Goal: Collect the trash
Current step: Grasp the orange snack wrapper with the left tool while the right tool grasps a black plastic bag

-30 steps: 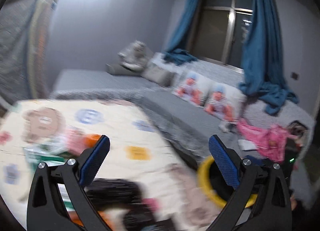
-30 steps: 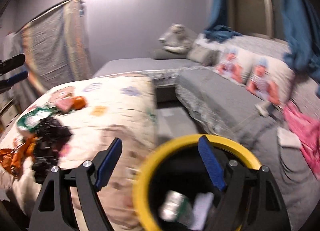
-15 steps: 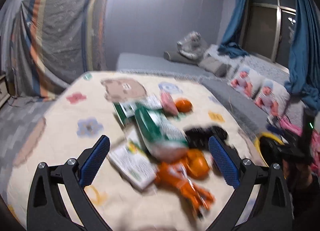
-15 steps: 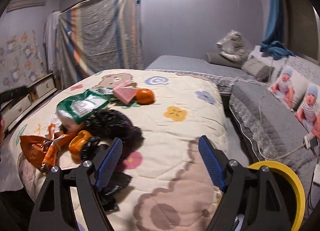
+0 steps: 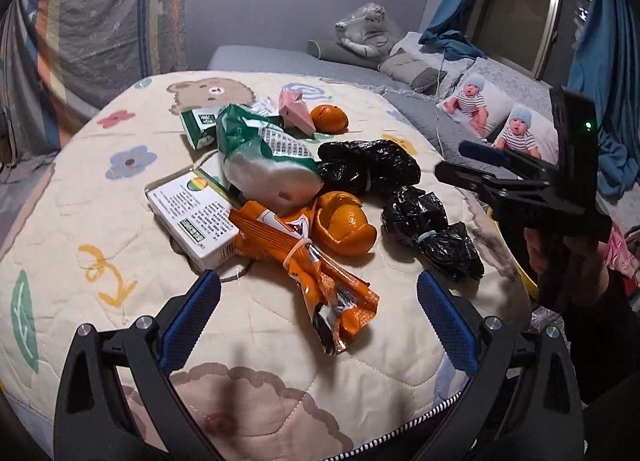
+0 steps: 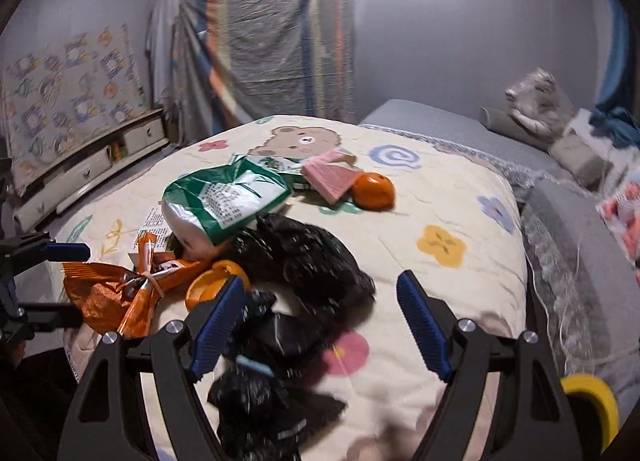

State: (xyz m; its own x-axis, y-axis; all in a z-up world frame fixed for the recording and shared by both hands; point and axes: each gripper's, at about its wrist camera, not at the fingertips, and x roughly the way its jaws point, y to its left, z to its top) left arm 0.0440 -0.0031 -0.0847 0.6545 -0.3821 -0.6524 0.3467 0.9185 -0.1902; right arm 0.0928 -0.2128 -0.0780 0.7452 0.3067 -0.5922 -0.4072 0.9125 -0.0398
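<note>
A pile of trash lies on a cream cartoon quilt (image 5: 120,189): an orange snack wrapper (image 5: 304,261), orange peel (image 5: 344,221), a white carton (image 5: 196,217), a green-and-white bag (image 5: 264,153), crumpled black bags (image 5: 416,213), a pink packet (image 5: 296,109) and a whole orange (image 5: 328,119). My left gripper (image 5: 318,325) is open and empty, just short of the orange wrapper. My right gripper (image 6: 320,325) is open and empty, over the black bags (image 6: 304,261). It also shows in the left wrist view (image 5: 496,165). A yellow-rimmed bin (image 6: 592,409) sits at the lower right.
A grey mattress (image 6: 440,121) with pillows and a wrapped plush toy (image 5: 368,25) lies behind the quilt. A grey couch with baby-print cushions (image 5: 496,121) is at the right. A low white drawer unit (image 6: 92,165) stands at the left wall.
Both grippers swung left from the yellow-rimmed bin and couch toward the quilt. The trash pile now fills both views. Both stay open.
</note>
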